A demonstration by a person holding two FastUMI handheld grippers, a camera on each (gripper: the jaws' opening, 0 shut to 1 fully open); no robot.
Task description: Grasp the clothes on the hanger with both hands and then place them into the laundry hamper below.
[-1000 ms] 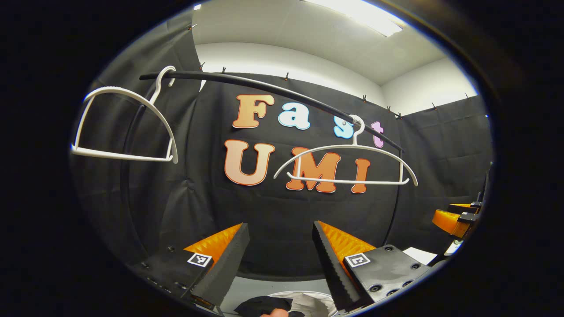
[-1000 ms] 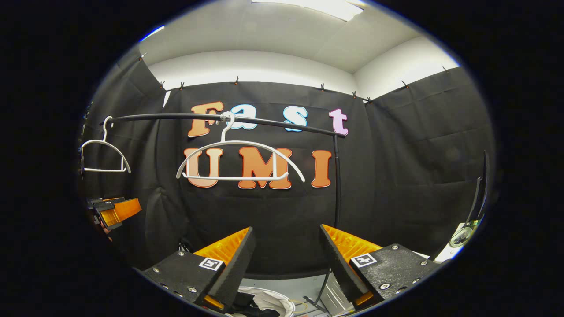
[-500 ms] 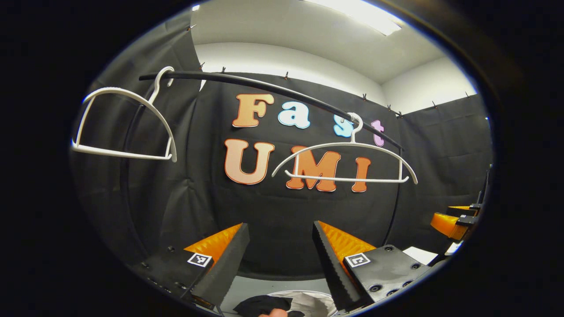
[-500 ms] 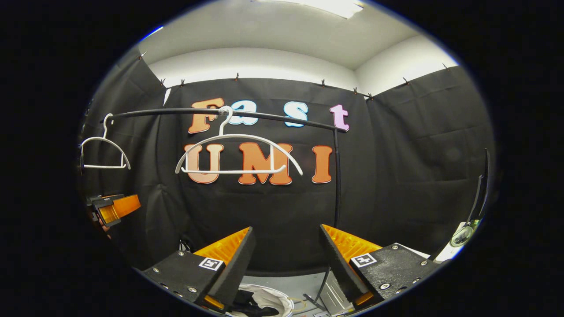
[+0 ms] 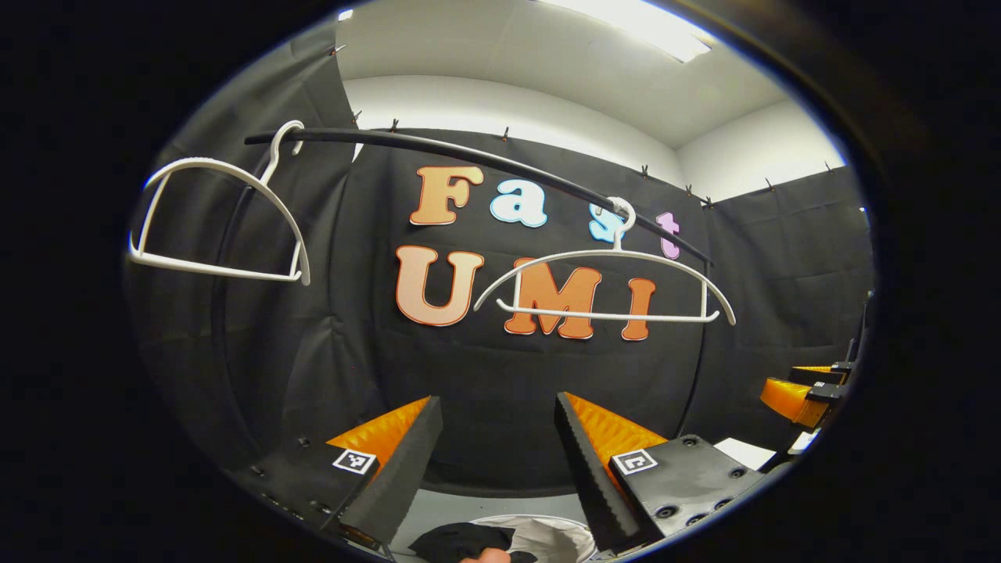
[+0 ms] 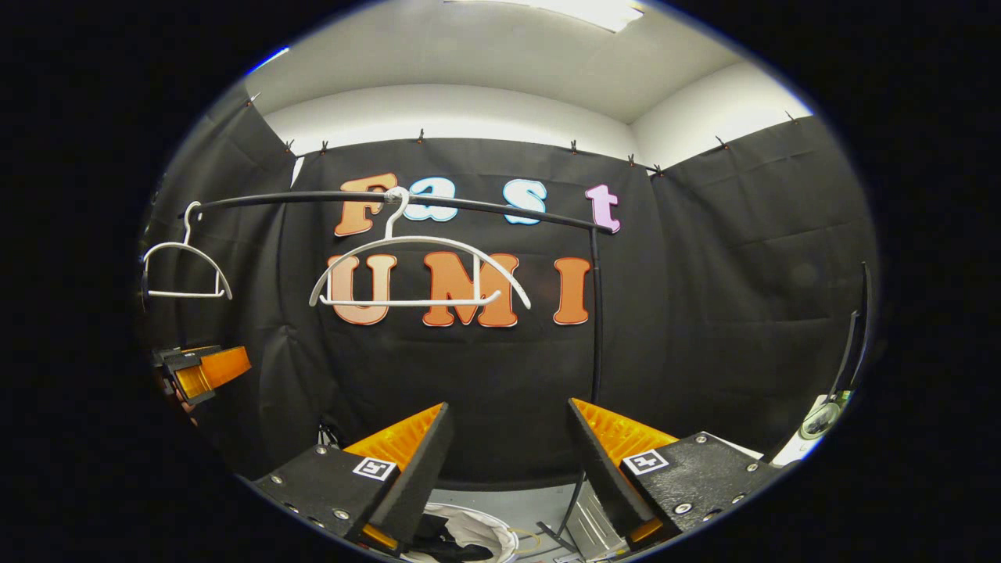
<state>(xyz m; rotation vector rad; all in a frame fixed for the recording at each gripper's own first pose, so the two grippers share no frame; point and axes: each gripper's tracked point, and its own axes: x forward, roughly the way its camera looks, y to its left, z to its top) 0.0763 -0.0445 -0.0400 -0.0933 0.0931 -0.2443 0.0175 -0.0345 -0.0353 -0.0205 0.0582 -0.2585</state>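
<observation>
Two bare white hangers hang on a black rail [image 5: 469, 152]: one hanger [image 5: 215, 215] at the left end, the other hanger [image 5: 606, 285] toward the right. The right gripper view holds the same pair, the near hanger [image 6: 418, 270] and the far hanger [image 6: 184, 270]. Below, dark clothes [image 5: 461, 539] lie in the white hamper [image 5: 559, 536], also seen as clothes [image 6: 434, 536] in the hamper [image 6: 485, 532]. My left gripper [image 5: 496, 410] is open and holds nothing. My right gripper [image 6: 508, 414] is open too. Each gripper appears at the other view's edge: right gripper [image 5: 801, 391], left gripper [image 6: 203, 371].
A black upright pole [image 6: 597, 313] carries the rail's right end. Black cloth walls close the booth behind and at both sides. A grey box [image 6: 590, 528] and cables lie on the floor beside the hamper. A white object [image 6: 817, 418] stands at the far right.
Both views have shifted slightly, so the hangers and rail sit a little higher and further left in frame. The right hanger sways a bit. Both grippers stay open.
</observation>
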